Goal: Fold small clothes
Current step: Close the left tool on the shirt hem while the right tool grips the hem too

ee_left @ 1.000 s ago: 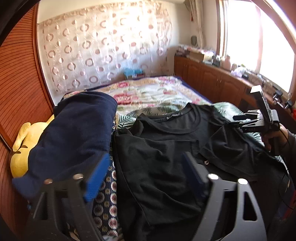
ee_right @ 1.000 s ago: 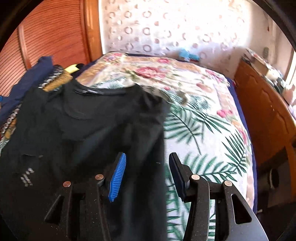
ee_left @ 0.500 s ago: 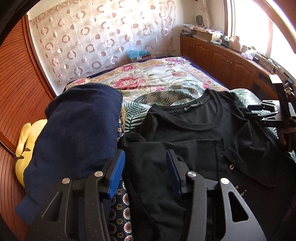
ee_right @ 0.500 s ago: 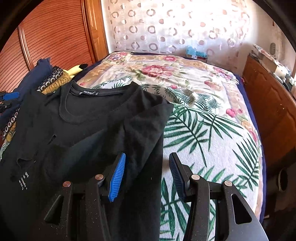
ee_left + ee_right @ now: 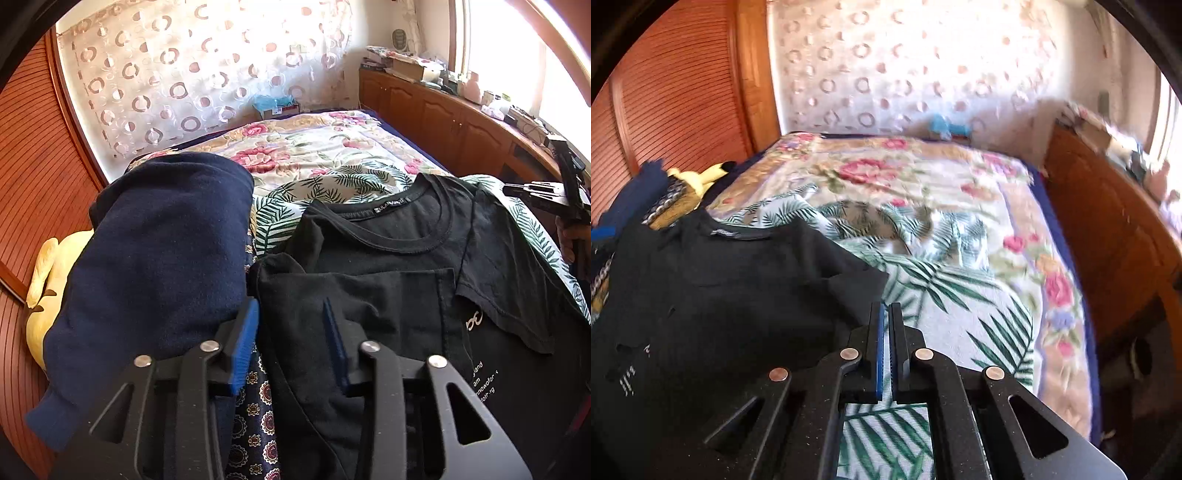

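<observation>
Jaws on my left gripper (image 5: 291, 343) have just been narrowing around a folded edge of the black T-shirt (image 5: 399, 295) on the bed (image 5: 332, 147); whether they pinch it I cannot tell. Only this view shows its white print, "am" and "innowofor"; the neck label is unreadable. My right gripper (image 5: 886, 332) has just snapped shut, empty, beside the shirt's sleeve.

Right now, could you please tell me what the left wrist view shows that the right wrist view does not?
Only the left wrist view shows the black T-shirt's white chest lettering, the folded-in sleeve between the left gripper's part-closed jaws, and the sunlit window. Only the right wrist view shows the right gripper's jaws shut on nothing, past the shirt's hem. Both share the black T-shirt, the navy blue garment, the yellow plush toy and the floral bedspread.
</observation>
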A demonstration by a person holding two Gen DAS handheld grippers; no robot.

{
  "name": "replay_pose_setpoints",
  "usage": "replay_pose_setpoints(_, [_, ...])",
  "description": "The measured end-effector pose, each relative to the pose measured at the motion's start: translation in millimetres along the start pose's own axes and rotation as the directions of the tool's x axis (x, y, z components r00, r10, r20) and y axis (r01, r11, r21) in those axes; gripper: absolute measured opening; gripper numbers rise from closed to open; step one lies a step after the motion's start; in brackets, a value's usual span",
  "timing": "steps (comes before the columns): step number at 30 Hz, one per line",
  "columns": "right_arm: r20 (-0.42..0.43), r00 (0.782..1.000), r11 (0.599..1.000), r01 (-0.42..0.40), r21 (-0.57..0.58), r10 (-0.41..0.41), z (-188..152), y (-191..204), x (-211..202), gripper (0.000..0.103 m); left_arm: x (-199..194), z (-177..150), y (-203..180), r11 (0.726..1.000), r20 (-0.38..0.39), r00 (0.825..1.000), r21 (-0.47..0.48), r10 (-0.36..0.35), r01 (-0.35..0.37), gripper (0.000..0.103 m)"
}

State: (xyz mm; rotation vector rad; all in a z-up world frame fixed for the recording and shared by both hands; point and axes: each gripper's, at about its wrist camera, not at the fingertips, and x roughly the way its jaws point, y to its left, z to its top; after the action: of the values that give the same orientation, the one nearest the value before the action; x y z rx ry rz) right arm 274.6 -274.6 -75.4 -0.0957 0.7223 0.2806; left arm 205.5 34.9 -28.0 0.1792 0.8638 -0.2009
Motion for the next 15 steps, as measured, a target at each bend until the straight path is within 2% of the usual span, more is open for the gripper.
replay_pose_setpoints(2, [-0.010, 1.000, 1.000, 0.006, -0.007, -0.006, -3.5, -0.6, 4.2, 0.002, 1.0, 0.2, 1.0, 1.000, -0.004, 1.000, 0.006, 0.002, -0.002, 0.034])
replay_pose_setpoints(6, [0.001, 0.999, 0.999, -0.041, -0.009, 0.041, 2.7, 7.1, 9.0, 0.003, 6.7, 4.0, 5.0, 1.000, -0.016, 0.999, 0.000, 0.028, -0.028, 0.034])
replay_pose_setpoints(7, [0.000, 0.999, 0.999, -0.050, -0.015, 0.050, 3.6, 9.5, 7.8, 0.006, 8.2, 5.2, 5.5, 1.000, -0.018, 0.999, -0.004, 0.026, -0.026, 0.034])
replay_pose_setpoints(8, [-0.005, 0.999, 0.998, -0.053, -0.023, 0.053, 3.3, 11.2, 8.9, 0.021, 9.4, 6.2, 5.1, 1.000, -0.020, 0.999, -0.005, 0.029, -0.029, 0.034])
replay_pose_setpoints(9, [-0.009, 0.998, 0.998, -0.058, -0.031, 0.057, 2.5, 11.3, 10.3, 0.040, 10.7, 7.4, 3.7, 0.999, -0.023, 0.999, 0.000, 0.035, -0.035, 0.034])
replay_pose_setpoints(10, [-0.010, 0.997, 0.997, -0.072, -0.040, 0.072, 1.6, 14.4, 12.2, 0.045, 12.6, 8.7, 1.5, 0.999, -0.027, 0.999, 0.008, 0.040, -0.040, 0.034])
replay_pose_setpoints(12, [-0.023, 0.996, 0.995, -0.087, -0.052, 0.086, -1.8, 19.2, 15.6, 0.046, 17.4, 11.0, -1.2, 0.998, -0.040, 0.998, 0.021, 0.055, -0.054, 0.035])
replay_pose_setpoints(15, [-0.047, 0.997, 0.995, -0.069, -0.078, 0.065, -4.6, 21.3, 26.5, 0.046, 25.4, 14.8, -0.7, 0.998, -0.060, 0.997, 0.023, 0.057, -0.055, 0.037])
